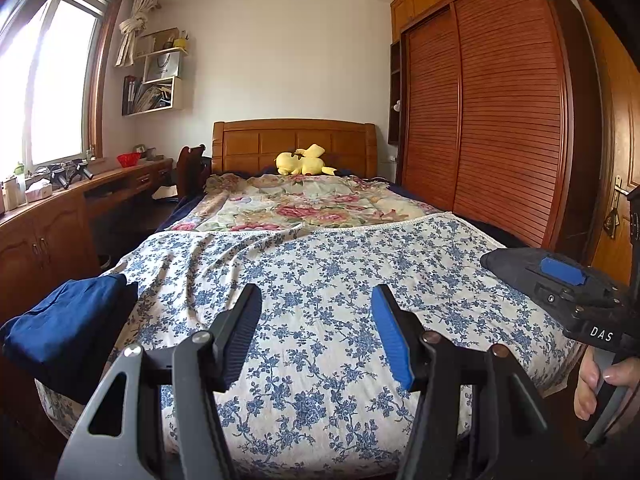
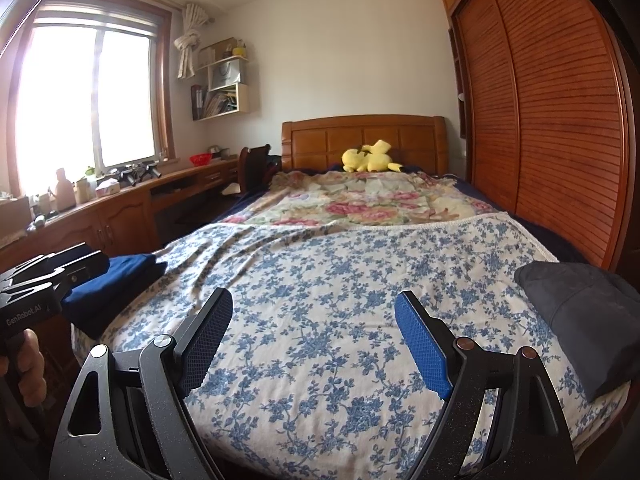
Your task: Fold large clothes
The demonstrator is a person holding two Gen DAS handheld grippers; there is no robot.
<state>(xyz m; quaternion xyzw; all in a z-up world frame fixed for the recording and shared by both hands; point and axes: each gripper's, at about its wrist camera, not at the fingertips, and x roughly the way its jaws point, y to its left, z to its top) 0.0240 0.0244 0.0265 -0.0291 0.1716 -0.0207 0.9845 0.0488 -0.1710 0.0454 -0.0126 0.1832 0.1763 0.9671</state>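
We hold the left gripper (image 1: pixel 316 332) wide and empty above the blue-flowered bedspread (image 1: pixel 320 280); the right gripper (image 2: pixel 316 344) gapes likewise; folded navy clothes (image 1: pixel 68 320) sit at the frame's left, a dark garment (image 2: pixel 580 312) at far right.

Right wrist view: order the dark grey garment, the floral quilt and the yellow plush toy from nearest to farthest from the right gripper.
Measured from the right gripper, which is open over the blue-flowered sheet:
1. Dark grey garment, on the bed's near right corner.
2. Floral quilt, spread across the middle of the bed, beyond the sheet.
3. Yellow plush toy, by the wooden headboard at the far end.
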